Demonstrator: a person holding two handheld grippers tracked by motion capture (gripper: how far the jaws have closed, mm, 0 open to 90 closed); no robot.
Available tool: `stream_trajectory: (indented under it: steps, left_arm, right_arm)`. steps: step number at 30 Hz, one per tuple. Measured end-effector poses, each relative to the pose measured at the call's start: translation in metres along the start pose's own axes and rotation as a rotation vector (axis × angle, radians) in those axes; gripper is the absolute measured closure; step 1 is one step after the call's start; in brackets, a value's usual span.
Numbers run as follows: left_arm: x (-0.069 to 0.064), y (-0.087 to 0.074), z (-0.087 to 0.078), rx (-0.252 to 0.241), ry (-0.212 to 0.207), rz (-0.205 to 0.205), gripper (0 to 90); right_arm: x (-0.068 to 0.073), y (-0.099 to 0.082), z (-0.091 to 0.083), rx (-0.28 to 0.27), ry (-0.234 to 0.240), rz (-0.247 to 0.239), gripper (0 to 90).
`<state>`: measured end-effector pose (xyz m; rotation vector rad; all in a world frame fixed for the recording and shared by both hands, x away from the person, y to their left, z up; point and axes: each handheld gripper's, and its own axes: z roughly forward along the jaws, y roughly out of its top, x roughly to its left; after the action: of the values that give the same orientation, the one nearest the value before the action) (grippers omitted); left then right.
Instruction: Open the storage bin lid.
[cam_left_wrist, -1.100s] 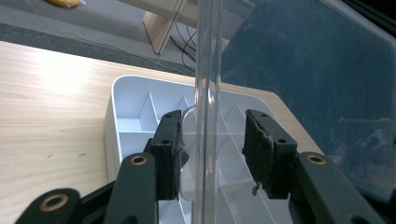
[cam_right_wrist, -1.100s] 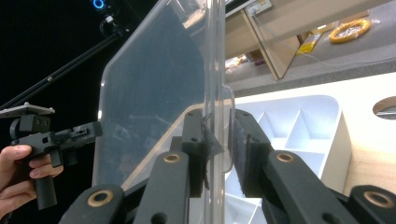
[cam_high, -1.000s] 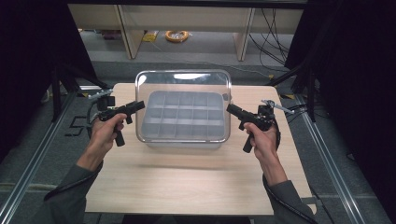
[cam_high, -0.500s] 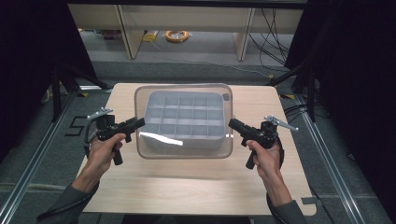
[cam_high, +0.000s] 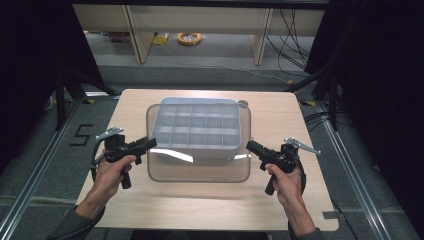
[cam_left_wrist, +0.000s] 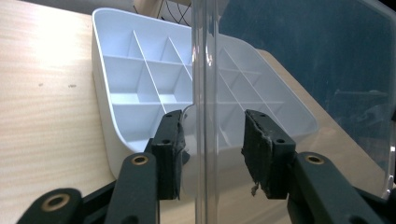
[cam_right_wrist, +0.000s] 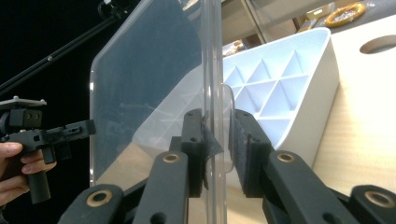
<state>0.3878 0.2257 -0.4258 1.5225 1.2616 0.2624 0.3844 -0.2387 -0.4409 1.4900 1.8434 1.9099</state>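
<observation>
A white tray (cam_high: 200, 100) with several compartments stands on the wooden table (cam_high: 300, 125). A clear plastic lid (cam_high: 200, 170) hangs tilted over the tray's near side, carried between both hands. My left gripper (cam_high: 152, 143) is shut on the lid's left edge, my right gripper (cam_high: 248, 145) on its right edge. The left gripper view looks along the lid's rim (cam_left_wrist: 205, 70), which passes between the jaws of that gripper (cam_left_wrist: 212, 149), with the tray (cam_left_wrist: 140, 79) behind. In the right gripper view the gripper (cam_right_wrist: 219, 140) clamps the lid (cam_right_wrist: 149, 84) beside the tray (cam_right_wrist: 299, 70); the left gripper (cam_right_wrist: 70, 130) shows far off.
A round hole (cam_high: 243, 104) sits in the tabletop just behind the tray's right corner. Bare wood lies between the lid and the near table edge. Shelving legs, cables and a yellow coil (cam_high: 189, 38) lie on the floor beyond the table.
Both hands have drawn the lid toward the near edge and lowered it. It no longer lies square over the tray, whose far rim now shows behind it.
</observation>
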Motion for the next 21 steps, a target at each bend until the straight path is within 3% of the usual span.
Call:
stream_trajectory:
  steps: [1, 7, 11, 18, 19, 20, 21]
  left_arm:
    - [0.0, -0.003, -0.001, 0.004, -0.004, -0.005, 58.7]
    - [0.002, -0.02, -0.01, 0.015, -0.001, -0.017, 59.0]
    - [0.002, -0.03, -0.016, 0.026, -0.002, -0.028, 59.0]
    - [0.001, -0.045, -0.026, 0.047, -0.006, -0.031, 59.0]
    - [0.001, -0.047, -0.028, 0.05, -0.008, -0.033, 59.2]
    - [0.001, -0.049, -0.029, 0.049, -0.014, -0.035, 59.2]
    - [0.001, -0.051, -0.031, 0.054, -0.014, -0.035, 59.3]
  right_arm:
    - [0.002, -0.002, -0.002, 0.008, 0.0, 0.03, 76.2]
    - [0.006, -0.017, -0.007, 0.017, -0.009, 0.01, 76.1]
    - [0.011, -0.028, -0.011, 0.039, -0.015, 0.044, 76.0]
    - [0.016, -0.046, -0.021, 0.058, -0.028, 0.048, 76.0]
    - [0.017, -0.05, -0.023, 0.057, -0.016, 0.073, 76.0]
    - [0.019, -0.052, -0.025, 0.068, -0.034, 0.084, 76.0]
    - [0.018, -0.055, -0.026, 0.061, -0.03, 0.06, 76.1]
